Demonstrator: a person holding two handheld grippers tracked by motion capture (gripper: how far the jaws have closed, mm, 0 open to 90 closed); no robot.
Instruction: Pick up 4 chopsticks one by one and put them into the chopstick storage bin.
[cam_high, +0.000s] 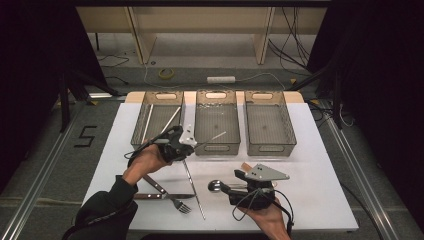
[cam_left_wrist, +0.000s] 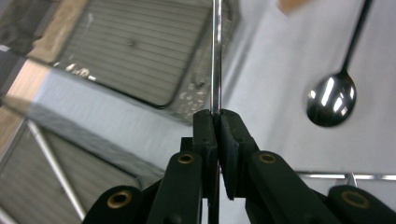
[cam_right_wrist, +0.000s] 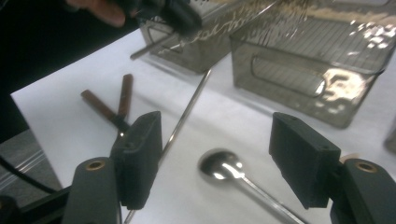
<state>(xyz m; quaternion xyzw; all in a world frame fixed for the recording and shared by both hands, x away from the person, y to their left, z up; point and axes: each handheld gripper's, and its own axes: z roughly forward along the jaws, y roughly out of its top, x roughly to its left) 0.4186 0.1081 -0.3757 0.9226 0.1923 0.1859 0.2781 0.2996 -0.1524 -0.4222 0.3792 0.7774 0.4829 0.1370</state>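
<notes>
left claw (cam_high: 192, 142) clamps a metal chopstick (cam_left_wrist: 215, 56) at the front of the middle bin (cam_high: 216, 125), apparently sorting it; right claw (cam_high: 239, 181), jaws apart, stands over the spoon (cam_right_wrist: 223, 168) on the tabletop (cam_high: 320, 190).

My high view looks down from the near side over the whole table (cam_high: 320, 165); both gripper views ride low and close, sharing the spoon (cam_left_wrist: 331, 100) near the bins (cam_right_wrist: 299, 70).
</notes>
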